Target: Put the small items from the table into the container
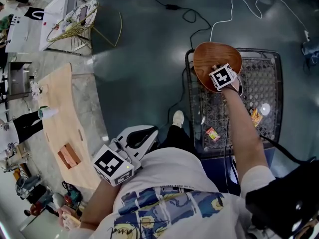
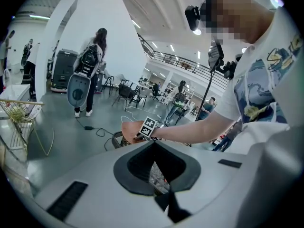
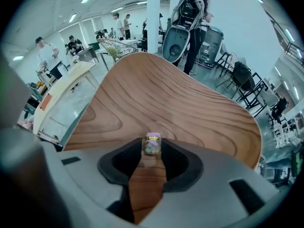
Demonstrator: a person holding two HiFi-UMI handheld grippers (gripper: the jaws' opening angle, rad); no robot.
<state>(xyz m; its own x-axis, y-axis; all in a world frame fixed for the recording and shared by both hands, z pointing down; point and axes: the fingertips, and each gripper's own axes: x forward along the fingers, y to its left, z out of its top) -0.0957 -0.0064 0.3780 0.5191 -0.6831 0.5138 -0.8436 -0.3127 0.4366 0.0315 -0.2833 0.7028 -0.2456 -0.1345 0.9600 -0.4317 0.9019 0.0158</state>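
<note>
A wooden bowl (image 1: 209,59) stands at the far left corner of the black mesh table (image 1: 264,78). My right gripper (image 1: 223,77) points steeply down into it. In the right gripper view the bowl (image 3: 166,99) fills the frame, and the right gripper (image 3: 152,147) is shut on a small pink-topped packet (image 3: 152,143) just above the wood. A small red and yellow packet (image 1: 213,134), an orange item (image 1: 256,116) and a white round item (image 1: 264,109) lie on the mesh. My left gripper (image 1: 148,132) hangs near my body, left of the table, shut and empty (image 2: 154,144).
A black cable and a white cable (image 1: 234,6) run over the grey floor beyond the table. A curved wooden board (image 1: 62,118) and a wire basket (image 1: 75,21) stand to the left. My shoe (image 1: 178,118) is beside the table's left edge. People stand in the hall behind.
</note>
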